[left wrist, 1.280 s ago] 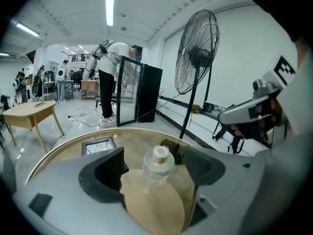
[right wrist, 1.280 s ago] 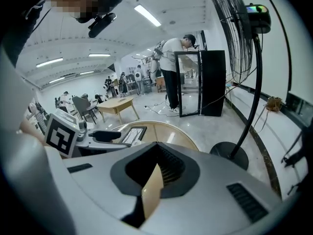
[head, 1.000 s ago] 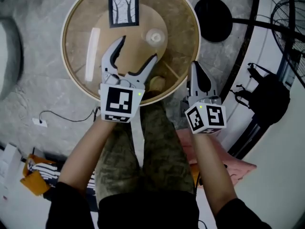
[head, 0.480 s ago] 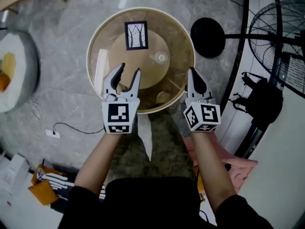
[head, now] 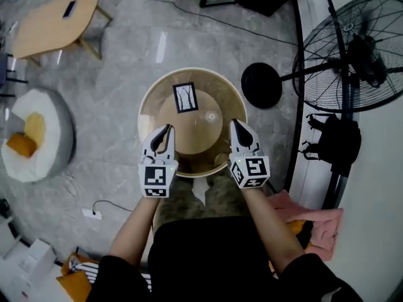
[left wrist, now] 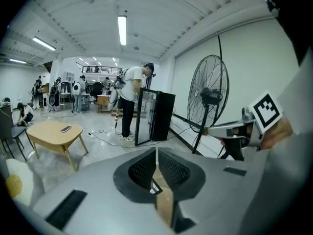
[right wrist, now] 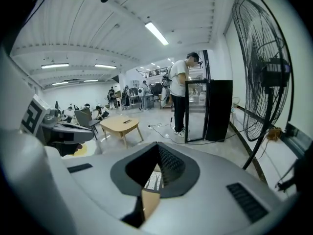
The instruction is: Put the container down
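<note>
My left gripper (head: 167, 131) hangs over the near left edge of the round glass-topped desk with a pale wooden rim (head: 145, 106). Its jaws are pressed tip to tip with nothing between them. In the left gripper view (left wrist: 156, 153) the two ribbed pads meet along one thin line. My right gripper (head: 237, 125) is over the near right edge of the same desk. Its jaws are likewise closed on nothing, and the right gripper view (right wrist: 157, 148) shows them meeting at a point. I cannot tell whether either gripper touches the glass.

The small clear round container (head: 212, 116) stands on the desk top, right of centre. It is between my two grippers, beyond their tips and apart from both. Just behind it and to the left lies a black-framed card with bare trees drawn on white (head: 185, 97).

On the grey floor to the right stands a large black wire-caged fan (head: 352, 49), its round black base (head: 261, 85) near the desk. A pale wooden low table (head: 53, 27) is at far left. A pink cloth (head: 315, 222) lies by my right arm.
</note>
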Demonstrator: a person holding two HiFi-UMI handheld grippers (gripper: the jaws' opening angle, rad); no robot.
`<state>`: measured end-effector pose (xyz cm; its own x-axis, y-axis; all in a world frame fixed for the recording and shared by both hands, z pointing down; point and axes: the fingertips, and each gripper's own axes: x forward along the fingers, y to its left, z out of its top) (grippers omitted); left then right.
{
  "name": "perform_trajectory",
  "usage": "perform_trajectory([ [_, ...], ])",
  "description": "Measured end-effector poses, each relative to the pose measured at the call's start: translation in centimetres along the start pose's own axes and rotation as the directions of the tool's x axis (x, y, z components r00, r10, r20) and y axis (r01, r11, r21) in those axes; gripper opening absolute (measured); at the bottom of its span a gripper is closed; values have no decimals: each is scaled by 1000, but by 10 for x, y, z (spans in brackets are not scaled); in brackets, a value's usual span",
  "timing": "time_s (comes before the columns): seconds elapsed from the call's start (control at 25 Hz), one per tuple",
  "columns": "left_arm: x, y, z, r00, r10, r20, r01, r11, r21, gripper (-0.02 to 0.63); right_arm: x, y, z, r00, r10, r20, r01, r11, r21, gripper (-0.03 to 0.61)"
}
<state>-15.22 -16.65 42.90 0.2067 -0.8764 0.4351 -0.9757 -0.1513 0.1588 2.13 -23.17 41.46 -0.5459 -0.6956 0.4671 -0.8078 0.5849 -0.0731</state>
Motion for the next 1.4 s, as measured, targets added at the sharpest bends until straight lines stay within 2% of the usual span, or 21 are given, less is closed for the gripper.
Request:
perform_trajectory([
  [0.12,-12,6,37,999,2,51,-3,1000,16,32,-5,13,27,999,-6,32,6,1000,7,21],
  [0.36,-58,1,92,993,38,112,-36,999,-19,32,-49,33,75,997,-7,82,9,1000,-25,21],
  [0.72,-88,13,147,982,43,186,-43,999,-3,32,-84,33,130,981,-61,186,65,998,-17,21],
  [0.96,-94,14,165,975,37,219,-40,999,13,32,-75,40,156,972,-69,223,75,997,-18,21],
  [1.2,-94,23,162,974,28,224,-33,999,19,32,-61,56,174,968,-51,247,65,997,-47,21],
  [1.4,-90,14,166,973,-13,231,-10,995,99,32,-54,49,184,968,-69,241,82,996,-45,21],
])
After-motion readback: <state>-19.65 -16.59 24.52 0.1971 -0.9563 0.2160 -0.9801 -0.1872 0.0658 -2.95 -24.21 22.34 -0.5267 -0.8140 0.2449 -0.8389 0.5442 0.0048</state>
